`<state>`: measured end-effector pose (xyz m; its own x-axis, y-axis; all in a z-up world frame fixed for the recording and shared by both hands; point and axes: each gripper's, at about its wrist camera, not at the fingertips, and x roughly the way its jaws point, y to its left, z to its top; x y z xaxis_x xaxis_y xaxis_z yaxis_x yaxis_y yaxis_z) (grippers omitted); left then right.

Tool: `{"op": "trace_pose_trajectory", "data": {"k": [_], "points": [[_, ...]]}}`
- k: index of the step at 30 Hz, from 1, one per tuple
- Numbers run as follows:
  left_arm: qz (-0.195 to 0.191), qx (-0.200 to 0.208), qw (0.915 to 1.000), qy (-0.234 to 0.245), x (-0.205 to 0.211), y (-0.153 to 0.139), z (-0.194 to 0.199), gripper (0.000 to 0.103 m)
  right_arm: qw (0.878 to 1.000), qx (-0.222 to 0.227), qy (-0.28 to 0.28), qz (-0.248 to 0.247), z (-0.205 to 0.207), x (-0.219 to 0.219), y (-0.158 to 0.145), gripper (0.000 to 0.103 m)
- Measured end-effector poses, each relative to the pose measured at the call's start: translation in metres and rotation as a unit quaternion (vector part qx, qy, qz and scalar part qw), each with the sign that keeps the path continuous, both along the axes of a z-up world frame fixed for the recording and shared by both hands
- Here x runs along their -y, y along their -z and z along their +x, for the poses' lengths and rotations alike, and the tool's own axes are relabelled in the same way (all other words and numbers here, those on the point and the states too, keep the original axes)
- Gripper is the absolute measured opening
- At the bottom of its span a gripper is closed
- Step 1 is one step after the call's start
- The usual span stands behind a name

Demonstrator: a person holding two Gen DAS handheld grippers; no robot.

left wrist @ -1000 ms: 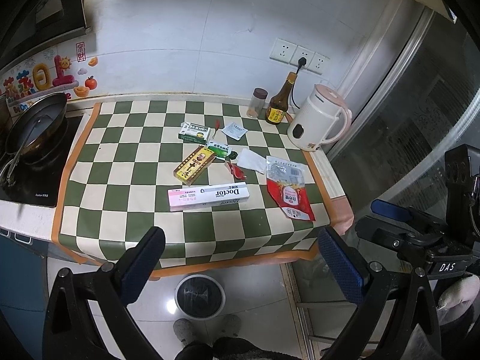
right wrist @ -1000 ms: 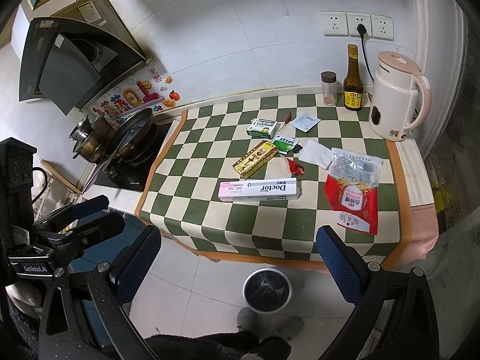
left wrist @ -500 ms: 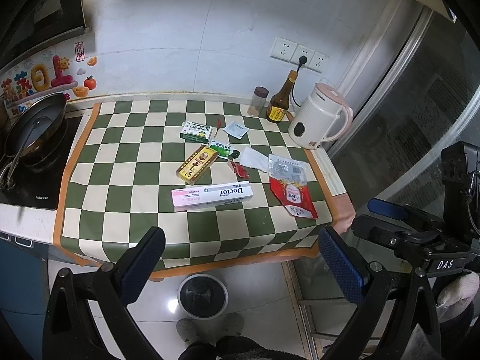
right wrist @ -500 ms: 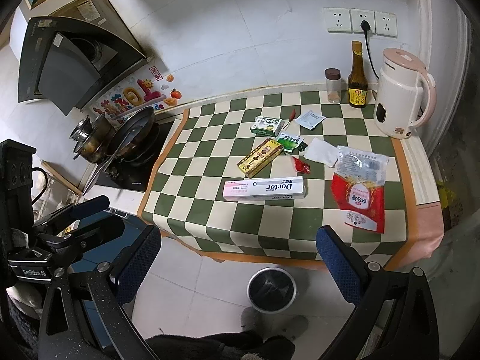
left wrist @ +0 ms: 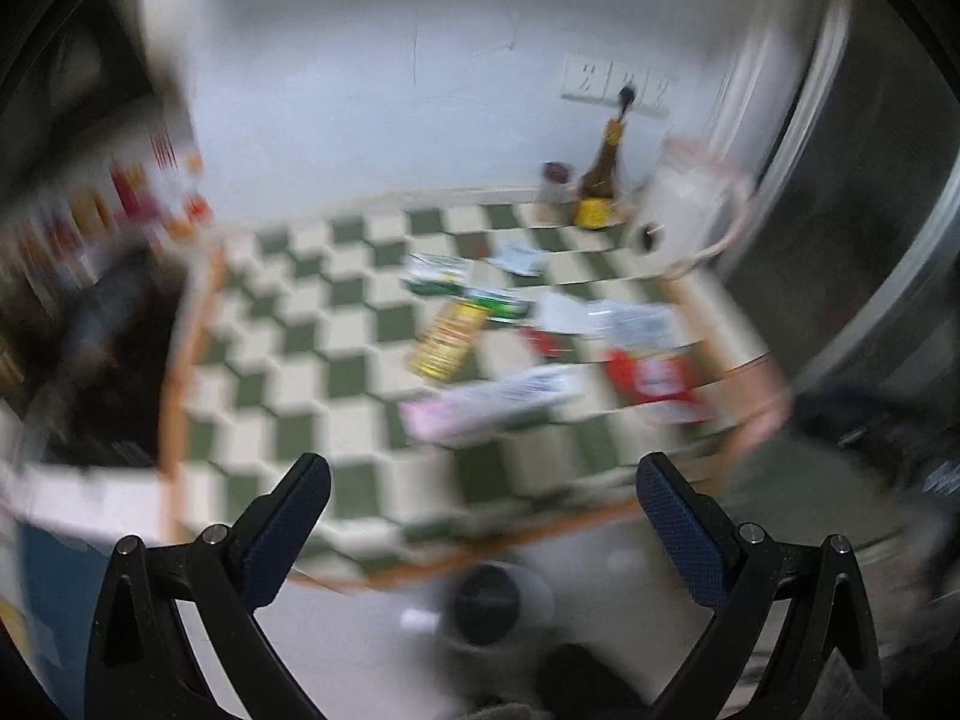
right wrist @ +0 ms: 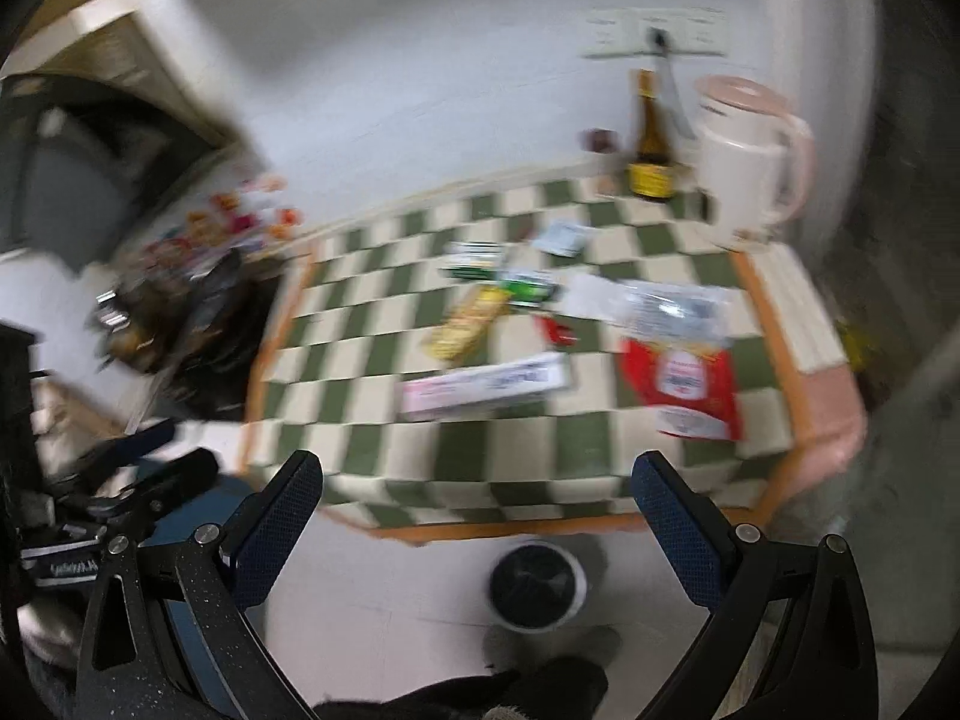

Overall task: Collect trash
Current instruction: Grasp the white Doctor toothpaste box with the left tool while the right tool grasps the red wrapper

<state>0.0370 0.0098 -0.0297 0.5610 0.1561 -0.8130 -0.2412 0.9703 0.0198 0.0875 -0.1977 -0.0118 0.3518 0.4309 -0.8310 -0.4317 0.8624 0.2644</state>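
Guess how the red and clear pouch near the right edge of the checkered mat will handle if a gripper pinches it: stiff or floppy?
Probably floppy: the pouch lies flat on the mat with no visible bulk, so it looks near empty and light. Its film looks glossy, so it may slip or crumple in a pinch. Blur hides finer detail. Both grippers, left and right, are open and away from it.

Our left gripper (left wrist: 480,504) fills the bottom of its frame, fingers (left wrist: 285,516) spread wide, holding nothing. Our right gripper (right wrist: 477,504) sits likewise, fingers (right wrist: 675,525) parted and empty. Both views are motion-blurred.
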Motion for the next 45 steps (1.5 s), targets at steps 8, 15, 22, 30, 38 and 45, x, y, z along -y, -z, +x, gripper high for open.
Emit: {"op": "trace_pose_trajectory", "data": {"k": [8,15,22,30,38,45], "points": [[0.194,-0.138,0.9643,0.116,0.03,0.128,0.11,0.103,0.991,-0.062,0.086,-0.084,0.09,0.037,0.099,0.103],[0.23,-0.266,0.9103,0.218,0.038,0.23,0.199,0.102,0.978,-0.146,0.089,-0.117,0.189,0.058,0.2,0.103],[0.191,-0.331,0.8761,0.294,0.044,0.279,0.228,0.062,0.971,-0.175,0.035,-0.157,0.247,0.042,0.248,0.103],[0.062,-0.314,0.9391,0.125,0.006,0.255,0.194,0.051,0.973,-0.158,-0.027,-0.168,0.265,0.0,0.24,0.103],[-0.096,-0.267,0.9266,-0.247,-0.103,0.243,0.1,0.049,0.971,-0.144,-0.142,-0.128,0.252,-0.102,0.241,0.093],[-0.176,-0.23,0.8997,-0.327,-0.152,0.258,0.082,0.045,0.961,-0.126,-0.204,-0.138,0.246,-0.187,0.278,0.07]]}}
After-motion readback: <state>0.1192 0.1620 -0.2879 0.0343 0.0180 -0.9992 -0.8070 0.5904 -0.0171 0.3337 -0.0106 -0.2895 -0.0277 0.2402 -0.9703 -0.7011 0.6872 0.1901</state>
